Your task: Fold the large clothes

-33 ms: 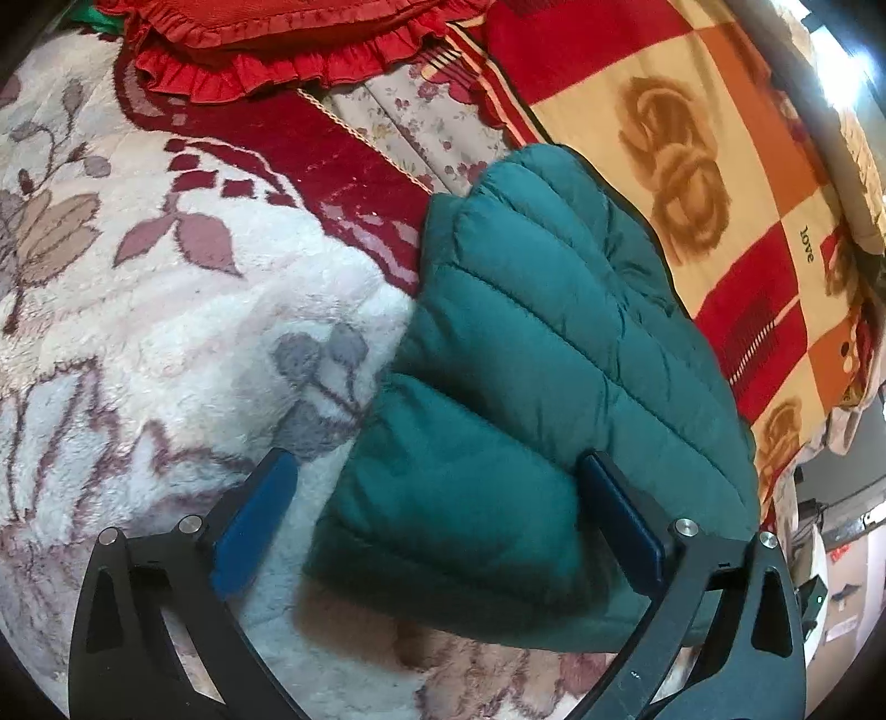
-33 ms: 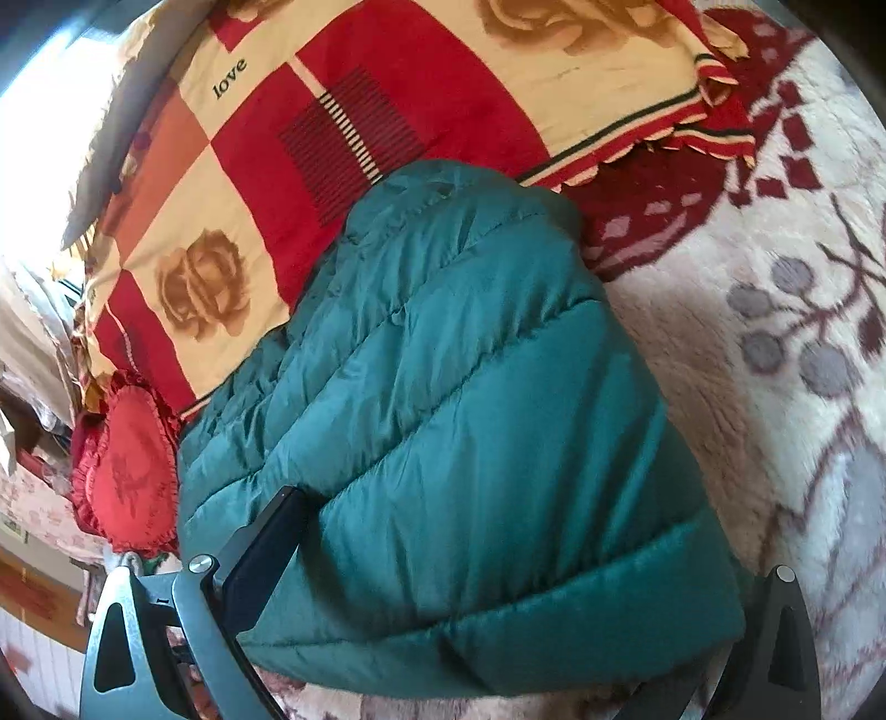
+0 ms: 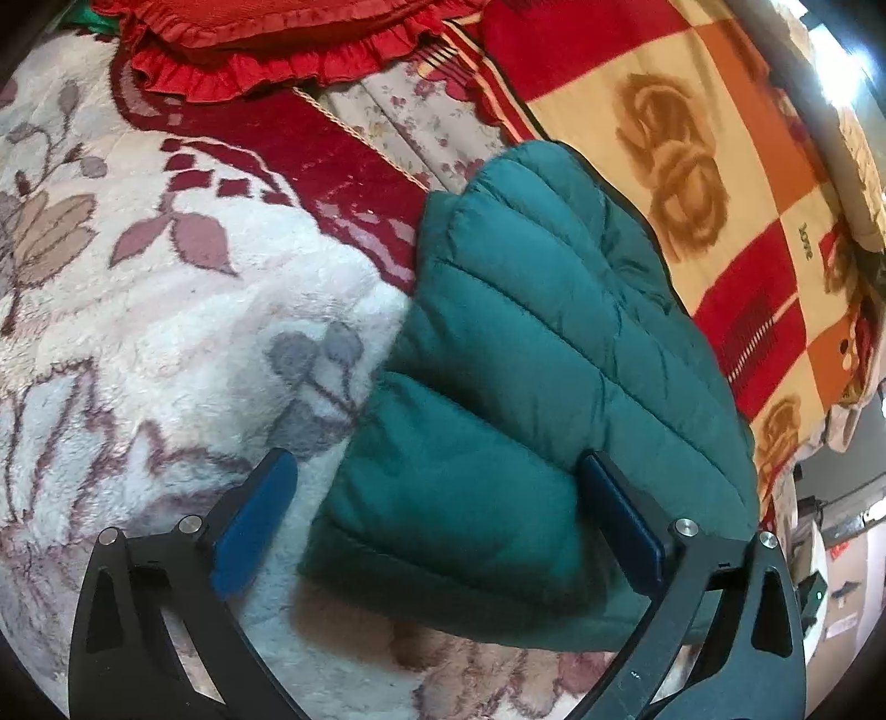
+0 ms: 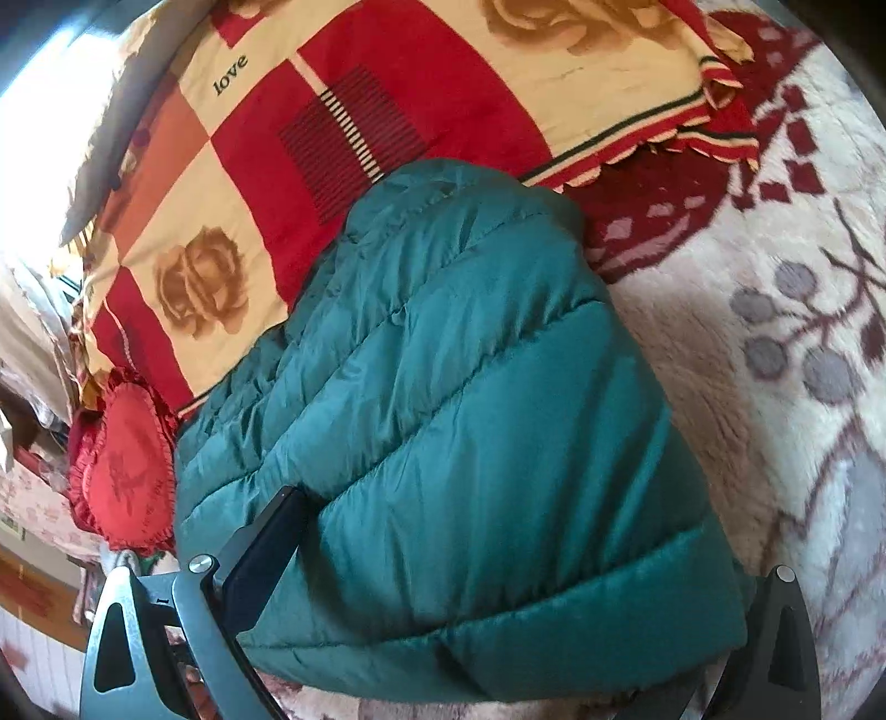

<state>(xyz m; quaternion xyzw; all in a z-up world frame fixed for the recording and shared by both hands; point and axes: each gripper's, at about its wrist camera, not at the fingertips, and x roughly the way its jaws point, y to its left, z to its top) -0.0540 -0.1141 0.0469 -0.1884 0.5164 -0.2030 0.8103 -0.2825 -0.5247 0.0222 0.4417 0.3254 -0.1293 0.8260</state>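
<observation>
A teal quilted puffer jacket [image 3: 526, 387] lies folded into a thick bundle on a fleecy flowered blanket [image 3: 166, 343]. My left gripper [image 3: 437, 465] is open and straddles the bundle's near end. Its left blue pad [image 3: 255, 520] stands clear of the fabric over the blanket, and its right pad [image 3: 614, 515] presses into the jacket's side. In the right wrist view the jacket [image 4: 470, 415] fills the span of my right gripper [image 4: 520, 526], which is spread wide open. Its left finger [image 4: 266, 548] sinks into the padding. The hem hides its right fingertip.
A red and cream rose-patterned blanket [image 3: 692, 166] lies beyond the jacket and shows as the rose blanket [image 4: 332, 138] in the right wrist view. A red ruffled cushion [image 3: 266, 44] sits at the far left, and a red heart-shaped cushion [image 4: 124, 465] lies by the bed's edge.
</observation>
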